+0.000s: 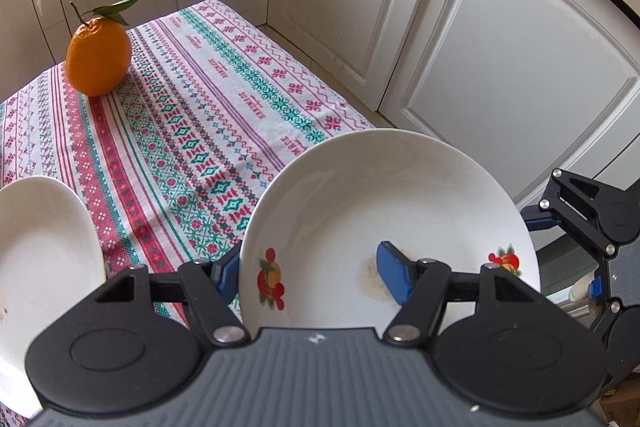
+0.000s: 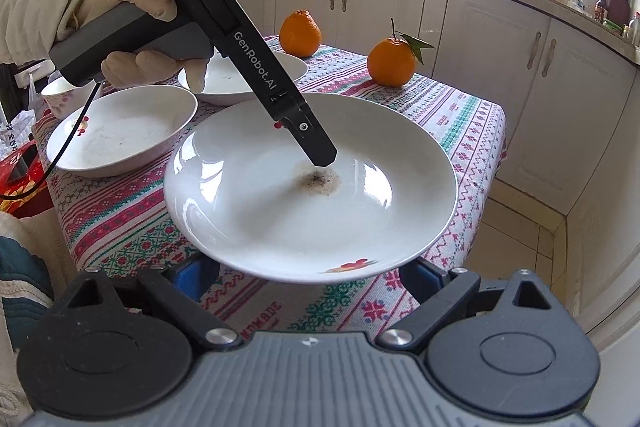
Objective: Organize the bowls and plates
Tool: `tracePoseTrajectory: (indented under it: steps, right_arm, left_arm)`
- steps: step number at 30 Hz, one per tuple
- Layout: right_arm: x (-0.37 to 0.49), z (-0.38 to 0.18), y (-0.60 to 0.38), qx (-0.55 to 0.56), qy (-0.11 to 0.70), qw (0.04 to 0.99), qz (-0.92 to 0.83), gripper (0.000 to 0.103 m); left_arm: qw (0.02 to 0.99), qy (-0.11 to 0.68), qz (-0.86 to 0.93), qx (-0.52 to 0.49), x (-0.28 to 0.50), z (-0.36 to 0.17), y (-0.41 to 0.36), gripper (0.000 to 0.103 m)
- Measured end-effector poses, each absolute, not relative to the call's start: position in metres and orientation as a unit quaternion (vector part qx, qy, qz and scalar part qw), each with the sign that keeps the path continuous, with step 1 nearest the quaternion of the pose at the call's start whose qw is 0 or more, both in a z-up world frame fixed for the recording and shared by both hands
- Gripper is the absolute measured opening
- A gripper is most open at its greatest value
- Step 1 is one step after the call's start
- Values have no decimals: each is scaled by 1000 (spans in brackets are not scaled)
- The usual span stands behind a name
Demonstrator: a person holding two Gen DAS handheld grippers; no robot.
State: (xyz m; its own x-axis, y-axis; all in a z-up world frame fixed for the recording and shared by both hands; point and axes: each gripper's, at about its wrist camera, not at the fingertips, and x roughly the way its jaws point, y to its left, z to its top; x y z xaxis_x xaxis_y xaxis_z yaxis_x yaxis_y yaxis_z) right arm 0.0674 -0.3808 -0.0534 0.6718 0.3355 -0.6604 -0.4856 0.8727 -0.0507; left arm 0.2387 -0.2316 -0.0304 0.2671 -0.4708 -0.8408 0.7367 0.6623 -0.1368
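Note:
A white plate (image 1: 380, 195) with fruit decals and a brown stain in its middle hangs tilted above the patterned tablecloth (image 1: 192, 115). My left gripper (image 1: 312, 275) is shut on its near rim, with one blue pad inside the plate and the other under it. From the right wrist, the same plate (image 2: 312, 211) is level, and the left gripper (image 2: 320, 155) reaches in from the upper left in a gloved hand (image 2: 132, 3). My right gripper (image 2: 308, 279) is open, its blue pads spread wide beneath the plate's near rim and not pressing on it.
Two more white dishes (image 2: 120, 131) (image 2: 240, 75) and a small bowl (image 2: 60, 95) sit on the table's left side. Two oranges (image 2: 300, 33) (image 2: 392, 61) stand at the far edge. Cabinet doors (image 1: 500, 67) close in on the far and right sides. Another white dish (image 1: 40, 247) lies left.

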Motion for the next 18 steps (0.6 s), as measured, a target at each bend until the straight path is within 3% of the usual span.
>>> tracePoseTrajectory:
  steps: [18]
  right_arm:
    - [119, -68, -403, -120, 343, 899, 243, 98]
  left_arm:
    - [807, 472, -337, 112, 279, -54, -244, 67]
